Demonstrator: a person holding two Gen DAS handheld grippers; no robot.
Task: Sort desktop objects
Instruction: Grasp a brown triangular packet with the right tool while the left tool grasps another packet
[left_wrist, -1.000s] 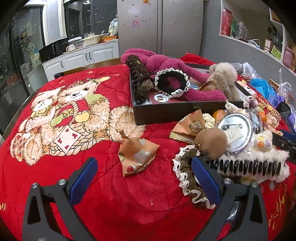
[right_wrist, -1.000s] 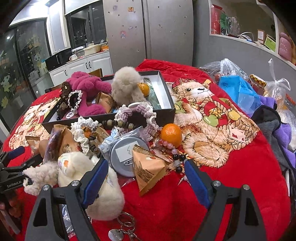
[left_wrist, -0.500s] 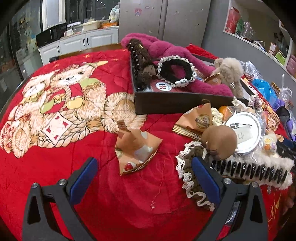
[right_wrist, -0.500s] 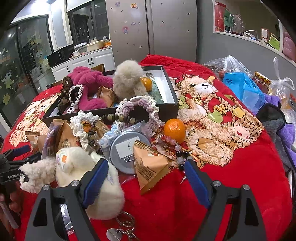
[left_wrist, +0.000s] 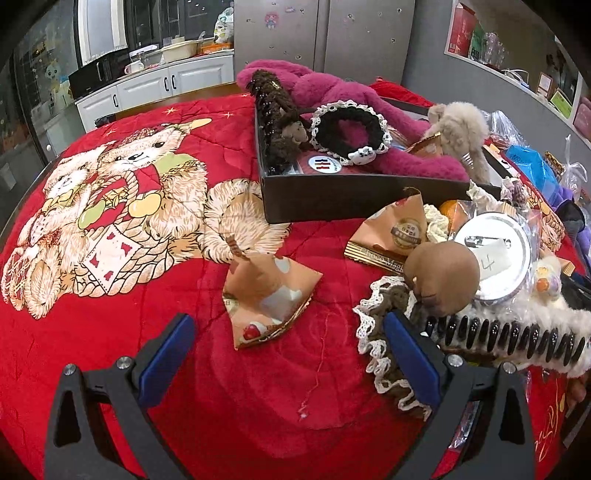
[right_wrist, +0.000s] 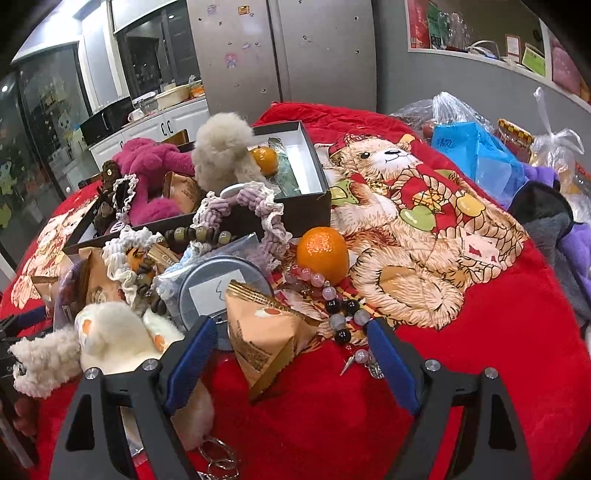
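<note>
A black box (left_wrist: 351, 195) holds a magenta plush (left_wrist: 354, 96), a black lace scrunchie (left_wrist: 349, 129) and a beige fluffy toy (left_wrist: 461, 125). My left gripper (left_wrist: 288, 354) is open and empty, just short of an orange triangular snack packet (left_wrist: 266, 299) on the red blanket. My right gripper (right_wrist: 291, 354) is open, its jaws either side of another triangular snack packet (right_wrist: 262, 332). An orange (right_wrist: 323, 254), a bead bracelet (right_wrist: 332, 302), a round tin lid (right_wrist: 218, 291) and a cream plush (right_wrist: 114, 339) lie around it.
In the left wrist view a brown ball toy (left_wrist: 443, 277), a lace-edged scrunchie (left_wrist: 384, 332) and a furry black-toothed hair clip (left_wrist: 517, 332) crowd the right. Plastic bags (right_wrist: 476, 147) and dark clothes (right_wrist: 546, 214) lie at the right edge of the red blanket (right_wrist: 480, 332).
Both grippers have moved forward and lower toward their snack packets. Both stay open. No object has moved.
</note>
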